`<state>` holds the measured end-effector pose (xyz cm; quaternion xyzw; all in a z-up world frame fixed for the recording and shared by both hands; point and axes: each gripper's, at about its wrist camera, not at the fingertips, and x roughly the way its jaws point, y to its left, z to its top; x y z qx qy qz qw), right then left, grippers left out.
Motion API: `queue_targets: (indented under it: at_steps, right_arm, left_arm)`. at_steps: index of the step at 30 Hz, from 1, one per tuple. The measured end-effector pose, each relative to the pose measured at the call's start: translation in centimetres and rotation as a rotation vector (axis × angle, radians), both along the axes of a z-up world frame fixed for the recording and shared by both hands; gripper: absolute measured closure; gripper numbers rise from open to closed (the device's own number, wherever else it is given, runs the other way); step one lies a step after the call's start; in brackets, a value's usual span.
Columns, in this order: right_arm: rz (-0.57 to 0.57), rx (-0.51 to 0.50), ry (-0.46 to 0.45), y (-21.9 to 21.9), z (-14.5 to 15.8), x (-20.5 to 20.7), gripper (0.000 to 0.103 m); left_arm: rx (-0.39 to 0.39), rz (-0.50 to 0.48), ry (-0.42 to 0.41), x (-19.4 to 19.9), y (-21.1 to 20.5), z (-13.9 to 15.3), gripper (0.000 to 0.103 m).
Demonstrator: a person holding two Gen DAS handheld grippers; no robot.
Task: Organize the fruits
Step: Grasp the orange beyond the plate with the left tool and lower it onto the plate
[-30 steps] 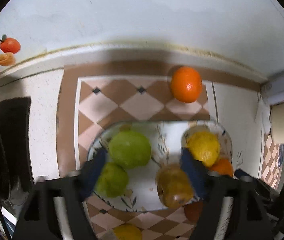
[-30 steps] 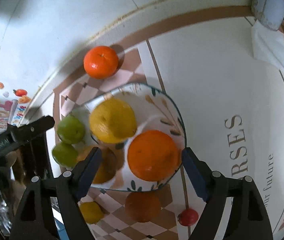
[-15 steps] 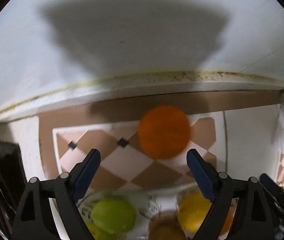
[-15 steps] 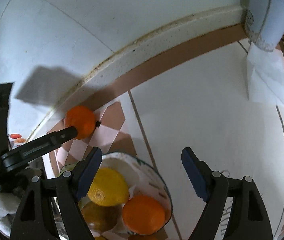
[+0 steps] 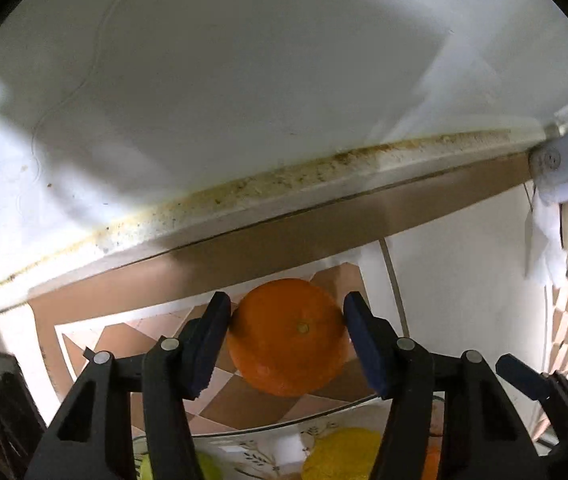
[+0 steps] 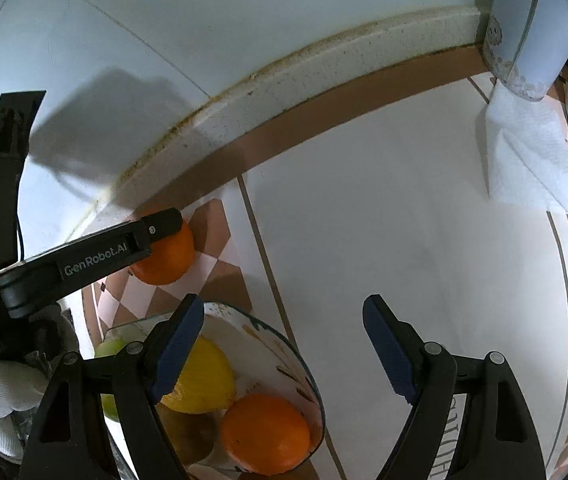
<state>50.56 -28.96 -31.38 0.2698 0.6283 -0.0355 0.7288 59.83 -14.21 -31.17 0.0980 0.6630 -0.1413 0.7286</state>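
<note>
An orange lies on the checkered mat beyond the patterned plate. My left gripper has closed around it, with both blue pads against its sides. In the right wrist view the same orange shows under the left gripper's black arm. My right gripper is open and empty above the plate's right edge. The plate holds a lemon, another orange, a green fruit and a brownish fruit.
The white wall and its stained ledge stand just behind the orange. A paper-towel roll with a loose sheet stands at the far right. White countertop lies right of the plate.
My left gripper moved forward from over the plate to the orange and closed its jaws onto it. My right gripper pulled back and up from the plate, staying open.
</note>
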Motion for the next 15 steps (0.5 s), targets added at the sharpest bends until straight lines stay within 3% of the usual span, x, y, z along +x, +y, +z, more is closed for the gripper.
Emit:
queue_targets:
  at_steps: [4, 8, 15]
  right_arm:
    - [-0.003, 0.005, 0.008, 0.1, -0.4, -0.4, 0.019]
    - [-0.001, 0.004, 0.011, 0.3, -0.6, -0.5, 0.019]
    - [-0.008, 0.007, 0.019, 0.3, -0.8, -0.7, 0.019]
  left_arm:
    - [-0.016, 0.000, 0.000, -0.3, 0.7, 0.0, 0.044]
    - [-0.051, 0.012, 0.057, 0.4, 1.5, -0.9, 0.042]
    - [-0.043, -0.004, 0.052, 0.7, 1.1, -1.5, 0.041]
